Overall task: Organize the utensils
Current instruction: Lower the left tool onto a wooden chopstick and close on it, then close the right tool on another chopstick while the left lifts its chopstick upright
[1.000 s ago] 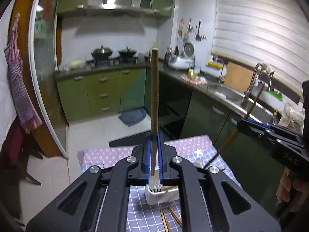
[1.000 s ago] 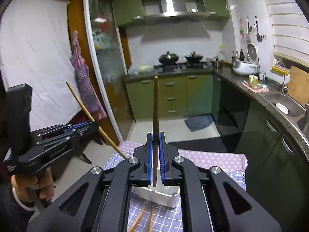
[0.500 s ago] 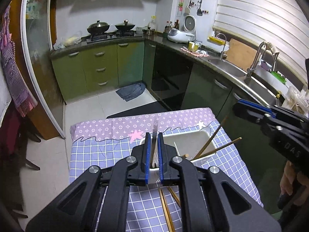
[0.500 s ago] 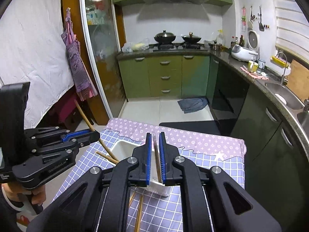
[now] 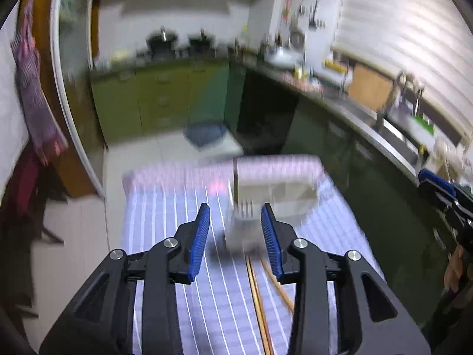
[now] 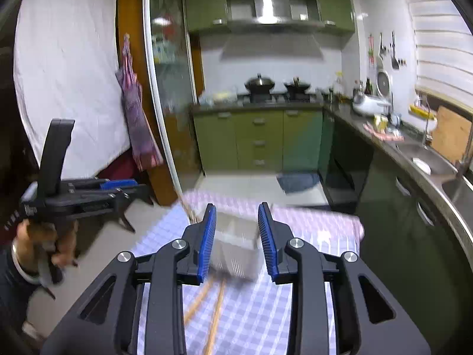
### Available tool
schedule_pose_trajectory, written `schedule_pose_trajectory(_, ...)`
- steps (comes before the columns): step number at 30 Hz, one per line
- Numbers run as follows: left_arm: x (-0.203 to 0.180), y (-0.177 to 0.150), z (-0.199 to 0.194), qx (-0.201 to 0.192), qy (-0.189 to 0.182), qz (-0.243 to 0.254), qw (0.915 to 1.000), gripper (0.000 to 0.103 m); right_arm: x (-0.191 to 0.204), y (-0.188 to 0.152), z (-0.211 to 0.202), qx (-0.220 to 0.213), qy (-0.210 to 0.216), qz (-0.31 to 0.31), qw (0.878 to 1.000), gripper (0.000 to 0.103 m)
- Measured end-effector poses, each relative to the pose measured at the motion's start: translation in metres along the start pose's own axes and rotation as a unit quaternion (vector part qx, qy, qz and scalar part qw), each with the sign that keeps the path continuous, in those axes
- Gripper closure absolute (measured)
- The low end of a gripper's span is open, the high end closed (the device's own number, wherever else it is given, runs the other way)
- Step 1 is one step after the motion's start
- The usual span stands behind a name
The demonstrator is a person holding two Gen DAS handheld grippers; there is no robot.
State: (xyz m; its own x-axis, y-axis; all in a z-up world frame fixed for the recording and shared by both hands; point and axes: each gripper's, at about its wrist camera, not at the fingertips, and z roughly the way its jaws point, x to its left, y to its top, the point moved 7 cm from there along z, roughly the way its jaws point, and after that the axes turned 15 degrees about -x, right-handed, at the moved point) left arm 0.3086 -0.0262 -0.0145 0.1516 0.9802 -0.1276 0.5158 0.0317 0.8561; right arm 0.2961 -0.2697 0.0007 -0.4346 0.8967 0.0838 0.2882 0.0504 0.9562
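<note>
- Left gripper [image 5: 235, 230] and right gripper [image 6: 236, 233] both spread, just opened, nothing between the pads.
- Two thin tan wooden chopsticks [image 6: 217, 310] lying loose on the checked purple-and-white cloth of the worktop [image 5: 177, 207], just before the white plastic utensil box [image 6: 236, 251].
- Probably light, stiff, prone to roll; best pinched mid-length, across the shaft.

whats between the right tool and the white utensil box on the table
Two wooden chopsticks lie on the checked tablecloth, running from under the open right tool toward the white utensil box, in the right wrist view.
</note>
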Motion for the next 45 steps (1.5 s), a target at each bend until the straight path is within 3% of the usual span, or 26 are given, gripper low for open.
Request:
schedule_pose_trajectory(4, -0.009, -0.082, 0.033, 0.126, -0.020, 0.001, 0.9919, 0.070, -0.020, -0.073, -0.002, 0.071, -0.017, 0.009, 0.997, 0.073)
schedule_pose_trajectory(6, -0.016, -0.115, 0.054, 0.181, -0.027, 0.002, 0.9830, 0.084, -0.031, -0.098, 0.005, 0.097, -0.028, 0.017, 0.995, 0.073)
schedule_pose_trajectory(11, -0.023, -0.154, 0.091, 0.234, -0.018, 0.004, 0.9720, 0.085, -0.059, -0.158, 0.020, 0.153, -0.038, 0.059, 0.986, 0.072)
schedule_pose_trajectory(16, -0.021, -0.172, 0.120, 0.271, 0.004, 0.002, 0.9627, 0.086, -0.074, -0.183, 0.027, 0.174, -0.037, 0.072, 0.981, 0.072)
schedule_pose_trajectory(24, -0.021, -0.188, 0.135, 0.298, 0.012, 0.005, 0.9545, 0.087, -0.077, -0.188, 0.030, 0.177, -0.030, 0.085, 0.980, 0.068)
schedule_pose_trajectory(33, -0.043, -0.195, 0.151, 0.306, 0.035, 0.047, 0.9502, 0.087, -0.065, -0.199, 0.040, 0.199, -0.022, 0.075, 0.977, 0.068)
schedule_pose_trajectory(35, -0.046, -0.195, 0.152, 0.304, 0.035, 0.053, 0.9507, 0.088, -0.058, -0.200, 0.044, 0.206, -0.017, 0.066, 0.976, 0.068)
schedule_pose_trajectory(36, -0.046, -0.196, 0.151, 0.303, 0.034, 0.051, 0.9511, 0.094, -0.055, -0.201, 0.046, 0.208, -0.015, 0.062, 0.976, 0.068)
schedule_pose_trajectory(41, -0.029, -0.196, 0.143, 0.296, 0.031, 0.039, 0.9540, 0.096, -0.035, -0.205, 0.060, 0.232, -0.001, 0.034, 0.972, 0.068)
schedule_pose_trajectory(45, -0.013, -0.190, 0.130, 0.272, 0.033, 0.040, 0.9610, 0.096, -0.017, -0.210, 0.078, 0.259, 0.024, 0.031, 0.965, 0.068)
